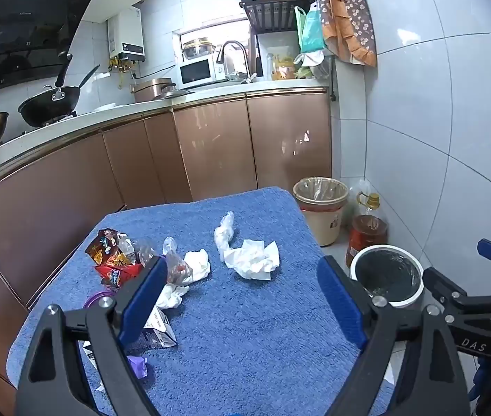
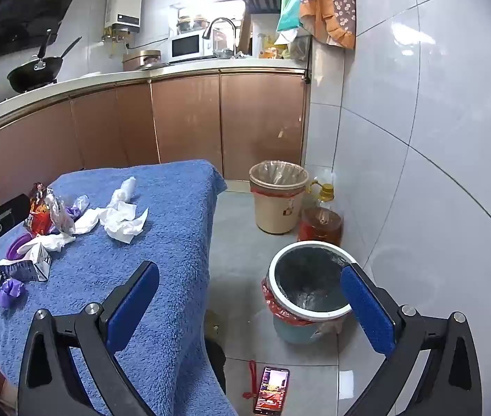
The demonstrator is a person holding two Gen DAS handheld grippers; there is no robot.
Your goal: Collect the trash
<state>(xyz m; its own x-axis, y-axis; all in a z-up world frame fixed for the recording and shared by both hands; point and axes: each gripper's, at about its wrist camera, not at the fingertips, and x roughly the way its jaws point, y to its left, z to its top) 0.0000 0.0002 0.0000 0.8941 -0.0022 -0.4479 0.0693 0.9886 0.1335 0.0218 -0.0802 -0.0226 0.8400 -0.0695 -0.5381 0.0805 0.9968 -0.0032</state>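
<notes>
2 grippers, left gripper [image 1: 242,298] and right gripper [image 2: 250,308], released, empty; hovering over towel [image 1: 245,329] litter, white-rimmed bin [image 2: 309,279] alongside for drops.

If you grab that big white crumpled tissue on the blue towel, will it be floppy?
Probably: the crumpled tissue looks thin and creased, so it should squash and droop. It seems very light, and the fuzzy blue towel should stop it sliding.

Crumpled white tissues [image 1: 252,260], snack wrappers [image 1: 112,253] and a flattened carton [image 1: 157,329] lie scattered on the blue towel [image 1: 245,329].
</notes>
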